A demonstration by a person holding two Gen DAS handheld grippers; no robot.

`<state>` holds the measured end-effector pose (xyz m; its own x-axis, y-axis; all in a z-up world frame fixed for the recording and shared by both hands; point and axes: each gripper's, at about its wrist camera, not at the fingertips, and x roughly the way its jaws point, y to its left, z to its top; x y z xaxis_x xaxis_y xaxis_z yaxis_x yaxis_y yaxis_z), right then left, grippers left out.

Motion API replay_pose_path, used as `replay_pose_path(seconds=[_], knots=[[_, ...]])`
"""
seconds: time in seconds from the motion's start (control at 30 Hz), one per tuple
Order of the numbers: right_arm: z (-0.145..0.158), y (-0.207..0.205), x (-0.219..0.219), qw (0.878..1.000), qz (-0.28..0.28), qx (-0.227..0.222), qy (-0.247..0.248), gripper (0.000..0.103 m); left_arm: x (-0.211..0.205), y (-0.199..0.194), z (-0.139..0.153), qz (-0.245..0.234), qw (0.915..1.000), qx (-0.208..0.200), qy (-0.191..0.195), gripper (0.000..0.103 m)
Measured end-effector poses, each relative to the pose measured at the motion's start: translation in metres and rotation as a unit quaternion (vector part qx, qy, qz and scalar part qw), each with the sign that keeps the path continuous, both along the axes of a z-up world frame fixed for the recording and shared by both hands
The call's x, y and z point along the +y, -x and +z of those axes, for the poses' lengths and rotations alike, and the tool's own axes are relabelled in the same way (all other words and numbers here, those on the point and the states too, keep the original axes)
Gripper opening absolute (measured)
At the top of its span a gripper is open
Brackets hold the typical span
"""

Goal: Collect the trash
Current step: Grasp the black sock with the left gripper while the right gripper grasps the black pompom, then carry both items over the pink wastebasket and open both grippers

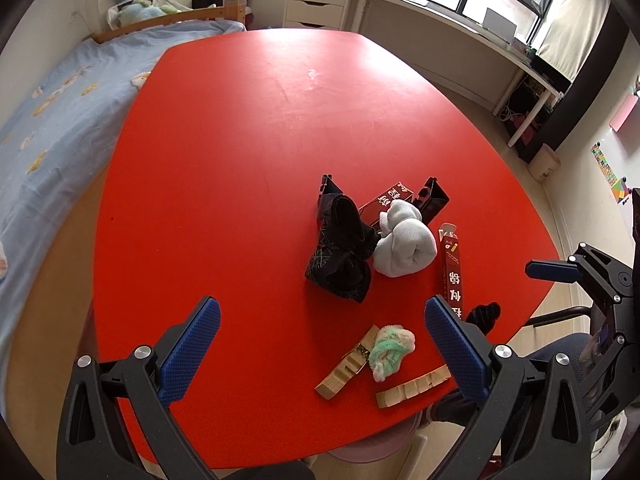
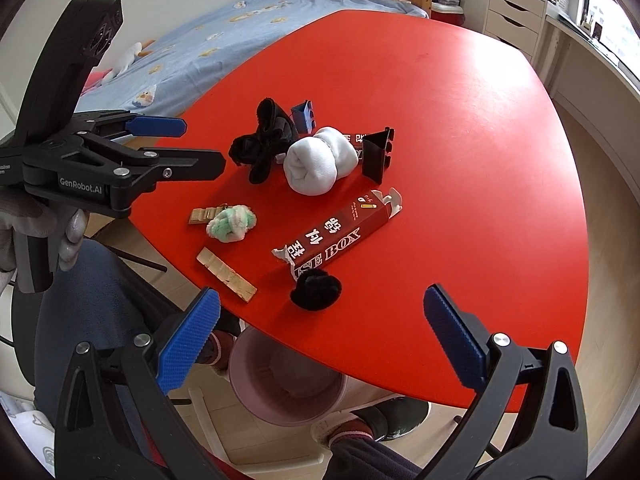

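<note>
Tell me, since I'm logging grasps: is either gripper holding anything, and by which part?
Nothing is held. The left gripper and the right gripper are both open, with nothing between their fingers, above the red table.

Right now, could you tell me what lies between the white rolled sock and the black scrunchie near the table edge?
The red carton lies between the white rolled sock and the black scrunchie, clearest in the right wrist view.
</note>
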<state>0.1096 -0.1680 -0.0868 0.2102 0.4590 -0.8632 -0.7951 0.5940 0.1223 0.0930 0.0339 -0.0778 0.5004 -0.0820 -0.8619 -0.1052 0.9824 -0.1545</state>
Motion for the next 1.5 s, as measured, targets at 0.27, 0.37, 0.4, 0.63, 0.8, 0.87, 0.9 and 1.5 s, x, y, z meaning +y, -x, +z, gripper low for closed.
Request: replay_pose_path(seconds=[0.27, 0.37, 0.4, 0.63, 0.8, 0.87, 0.9, 1.5], knots=[[-0.011, -0.006, 0.004, 1.000, 0.009, 0.014, 0.004, 0.082, -0.001, -0.015, -0.011, -0.010, 0.9999, 0.002, 0.007, 0.097], [-0.012, -0.006, 0.005, 1.000, 0.010, 0.017, 0.003, 0.074, -0.004, -0.018, -0.012, -0.015, 0.9998, 0.000, 0.011, 0.092], [-0.013, -0.006, 0.006, 1.000, 0.010, 0.018, 0.001, 0.073, -0.004, -0.020, -0.013, -0.016, 0.9998, 0.001, 0.012, 0.085], [-0.017, -0.007, 0.010, 1.000, 0.017, 0.025, 0.001, 0.048, -0.005, -0.024, -0.016, -0.017, 0.9996, 0.001, 0.020, 0.067], [-0.020, -0.007, 0.010, 0.999, 0.014, 0.031, 0.001, 0.032, -0.005, -0.024, -0.016, -0.019, 0.9995, -0.002, 0.024, 0.049], [-0.020, -0.007, 0.010, 0.999, 0.012, 0.029, 0.001, 0.024, -0.004, -0.024, -0.015, -0.018, 0.9995, -0.005, 0.024, 0.038], [-0.021, -0.007, 0.008, 1.000, 0.010, 0.029, 0.000, 0.023, -0.005, -0.024, -0.015, -0.018, 0.9995, -0.006, 0.025, 0.037], [-0.003, -0.005, 0.001, 1.000, -0.011, 0.014, -0.015, 0.021, -0.003, -0.010, 0.007, -0.019, 0.9988, -0.036, 0.026, 0.030]])
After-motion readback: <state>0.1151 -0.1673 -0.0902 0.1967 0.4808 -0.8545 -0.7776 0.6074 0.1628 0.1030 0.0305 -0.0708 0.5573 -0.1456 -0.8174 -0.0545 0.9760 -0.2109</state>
